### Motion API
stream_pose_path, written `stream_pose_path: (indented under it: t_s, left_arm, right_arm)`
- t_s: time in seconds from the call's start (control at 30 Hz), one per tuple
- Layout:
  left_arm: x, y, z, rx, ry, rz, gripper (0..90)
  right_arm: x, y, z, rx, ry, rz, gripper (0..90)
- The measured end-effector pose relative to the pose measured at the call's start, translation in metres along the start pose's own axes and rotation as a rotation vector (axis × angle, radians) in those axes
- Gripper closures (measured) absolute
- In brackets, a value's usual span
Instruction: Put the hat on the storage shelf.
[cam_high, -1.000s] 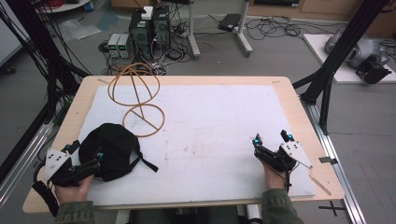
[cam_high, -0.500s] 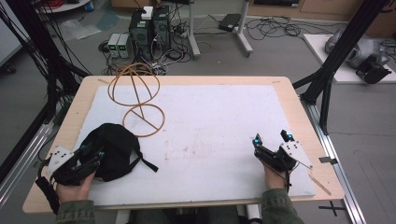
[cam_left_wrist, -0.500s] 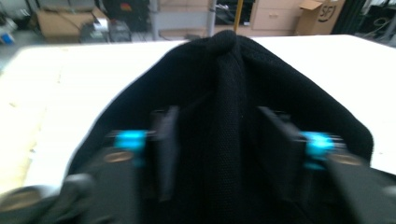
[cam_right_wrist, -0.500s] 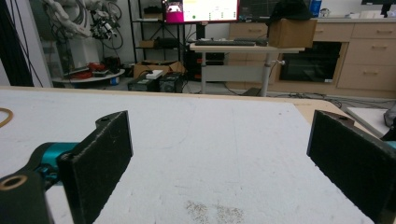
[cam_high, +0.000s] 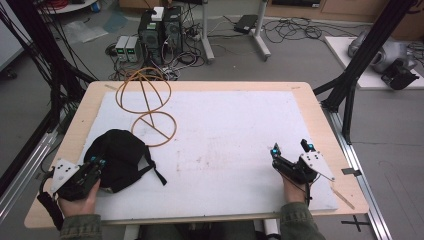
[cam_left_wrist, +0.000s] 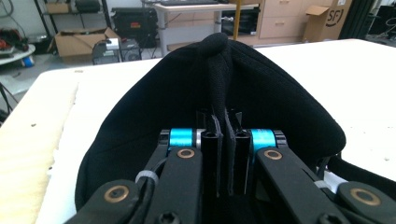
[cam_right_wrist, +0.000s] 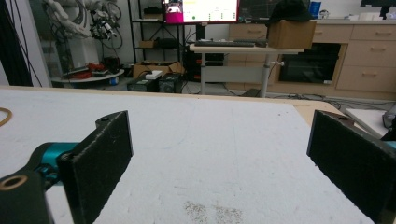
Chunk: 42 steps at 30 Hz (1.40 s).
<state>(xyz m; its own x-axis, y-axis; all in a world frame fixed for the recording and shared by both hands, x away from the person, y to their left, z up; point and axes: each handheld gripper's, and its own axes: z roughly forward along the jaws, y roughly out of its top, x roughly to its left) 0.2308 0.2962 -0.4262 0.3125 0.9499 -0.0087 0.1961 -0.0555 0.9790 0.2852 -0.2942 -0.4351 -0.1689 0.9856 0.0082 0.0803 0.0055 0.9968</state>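
Observation:
A black cap lies on the white sheet at the near left of the table. My left gripper is at the cap's near-left edge. Its jaws have just been closing and now pinch a raised fold of the cap's fabric. In the left gripper view the cap bulges up beyond my left gripper, whose two pads squeeze the fold. My right gripper rests at the near right of the sheet, open. The right gripper view shows my right gripper wide apart with bare sheet between the pads.
An orange wire stand, a ball of hoops on a ring base, stands behind the cap at the far left. A black strap trails from the cap toward the middle. The wooden table edge frames the sheet.
The left gripper's jaws went from wide open around the cap's edge to shut on a fold of its fabric. Neither hand has shifted; the right gripper stays open.

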Motion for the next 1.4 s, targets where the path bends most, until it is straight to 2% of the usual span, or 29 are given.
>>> stream_pose_path:
  t_s: [0.2, 0.33, 0.37, 0.53, 0.57, 0.8, 1.4]
  left_arm:
    - [-0.002, 0.003, -0.004, -0.045, -0.011, 0.002, 86.7]
    - [-0.003, 0.005, -0.009, -0.085, -0.008, -0.011, 86.7]
    - [-0.004, 0.007, -0.011, -0.114, -0.006, -0.015, 86.7]
    - [-0.005, 0.009, -0.014, -0.151, -0.007, -0.022, 86.7]
    - [-0.005, 0.011, -0.014, -0.159, -0.016, -0.036, 86.6]
    - [-0.003, 0.016, -0.019, -0.191, -0.012, -0.051, 86.6]
    - [-0.002, 0.028, -0.028, -0.236, -0.006, -0.041, 86.6]
  right_arm:
    - [0.0, 0.0, 0.001, 0.002, 0.001, -0.001, 5.9]
    - [0.0, -0.001, 0.001, 0.002, 0.002, -0.004, 5.9]
    - [0.0, 0.0, 0.001, 0.002, 0.0, -0.003, 5.9]
    - [-0.001, -0.001, 0.002, -0.003, 0.002, -0.008, 5.9]
    - [-0.001, -0.001, 0.002, -0.002, 0.004, -0.008, 5.9]
    - [-0.001, -0.001, 0.002, 0.002, 0.004, -0.007, 6.0]
    - [-0.001, -0.001, 0.002, 0.004, 0.004, -0.01, 6.0]
